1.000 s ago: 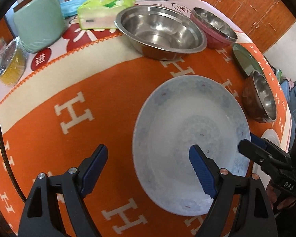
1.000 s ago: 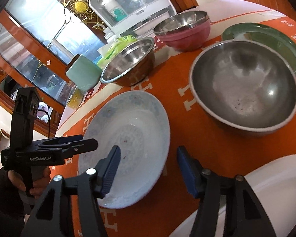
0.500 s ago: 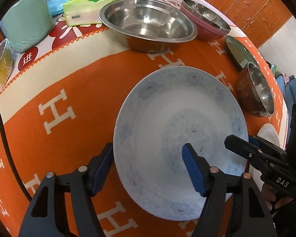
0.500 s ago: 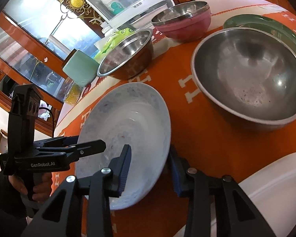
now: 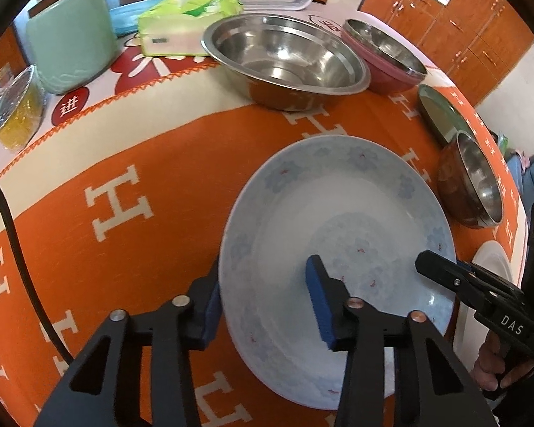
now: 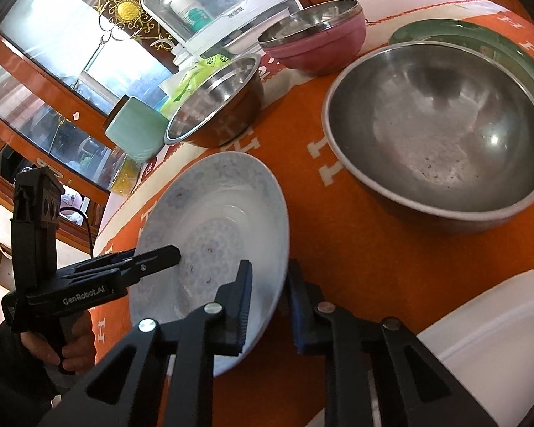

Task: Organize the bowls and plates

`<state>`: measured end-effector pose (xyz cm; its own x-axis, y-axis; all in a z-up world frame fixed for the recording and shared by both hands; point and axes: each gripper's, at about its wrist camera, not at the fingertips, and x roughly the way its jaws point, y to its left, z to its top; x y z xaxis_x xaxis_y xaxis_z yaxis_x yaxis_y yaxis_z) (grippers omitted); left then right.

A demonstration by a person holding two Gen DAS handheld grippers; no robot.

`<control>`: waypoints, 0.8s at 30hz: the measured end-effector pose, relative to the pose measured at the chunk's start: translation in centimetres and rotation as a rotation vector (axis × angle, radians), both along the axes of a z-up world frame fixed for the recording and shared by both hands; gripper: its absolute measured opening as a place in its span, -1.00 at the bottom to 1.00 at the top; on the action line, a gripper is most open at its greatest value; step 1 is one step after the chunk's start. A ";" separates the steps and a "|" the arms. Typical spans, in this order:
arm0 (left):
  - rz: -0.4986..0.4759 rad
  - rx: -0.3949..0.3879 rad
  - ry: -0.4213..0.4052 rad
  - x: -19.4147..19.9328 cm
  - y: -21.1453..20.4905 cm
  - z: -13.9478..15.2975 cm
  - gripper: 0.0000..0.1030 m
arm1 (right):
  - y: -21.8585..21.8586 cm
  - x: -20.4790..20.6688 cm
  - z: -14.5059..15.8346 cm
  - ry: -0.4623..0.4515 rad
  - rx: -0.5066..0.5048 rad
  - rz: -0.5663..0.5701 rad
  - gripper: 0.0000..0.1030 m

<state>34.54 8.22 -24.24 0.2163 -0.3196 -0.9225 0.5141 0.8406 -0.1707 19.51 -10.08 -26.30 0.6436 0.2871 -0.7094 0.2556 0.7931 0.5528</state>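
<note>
Left wrist view: the left gripper points steeply down at the tabletop, which is covered by an orange cloth with white letters. Its jaws are closing astride the near-left rim of the pale blue plate, one pad outside the rim, the other over the plate's inner surface; firm contact cannot be confirmed. The plate is empty. The right gripper enters from the right at the plate's far-right edge, held by a hand. Beyond the plate stand a large steel bowl, empty, a pink bowl with a steel bowl nested inside, a green plate and a smaller steel bowl. A green canister, a tissue pack and a yellow-filled jar sit at the far left.

Right wrist view: the right gripper slants down, its jaws closing across the plate's near rim, one pad inside, one outside; they appear to touch it. The left gripper reaches over the opposite edge. A wide steel bowl lies empty to the right, near the plate. A white dish shows at the lower right corner.
</note>
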 end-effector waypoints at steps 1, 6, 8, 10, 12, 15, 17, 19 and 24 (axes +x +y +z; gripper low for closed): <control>0.009 -0.007 0.000 0.1 0.3 0.0 -0.35 | 0.0 0.0 0.0 0.002 0.000 -0.003 -0.70; 0.068 -0.062 0.021 0.8 2.0 -0.1 -0.60 | -0.2 0.0 -0.1 0.007 0.011 -0.012 -0.75; 0.079 -0.076 0.022 0.8 2.2 -0.2 -0.63 | -0.2 0.0 -0.1 0.008 0.012 -0.014 -0.75; 0.079 -0.082 0.021 0.8 2.3 -0.2 -0.65 | -0.1 0.0 -0.1 0.010 0.011 -0.016 -0.75; 0.086 -0.092 0.031 1.0 2.4 -0.3 -0.67 | 0.0 0.1 0.0 0.014 0.010 -0.017 -0.76; 0.094 -0.107 0.054 1.2 2.5 -0.4 -0.70 | 0.1 0.2 0.1 0.025 0.002 -0.013 -0.76; 0.096 -0.111 0.066 1.1 2.8 -0.4 -0.70 | 0.1 0.1 0.1 0.031 0.005 -0.015 -0.76; 0.090 -0.109 0.068 0.9 3.0 -0.4 -0.70 | 0.2 0.0 0.1 0.038 0.011 -0.016 -0.76; 0.101 -0.107 0.095 0.2 4.1 -0.3 -0.70 | 0.9 -0.2 0.3 0.067 0.018 -0.008 -0.75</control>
<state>34.73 12.35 -24.56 0.1660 -0.3977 -0.9024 0.4050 0.8618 -0.3053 19.35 -9.14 -26.05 0.5972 0.2954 -0.7457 0.2983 0.7812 0.5484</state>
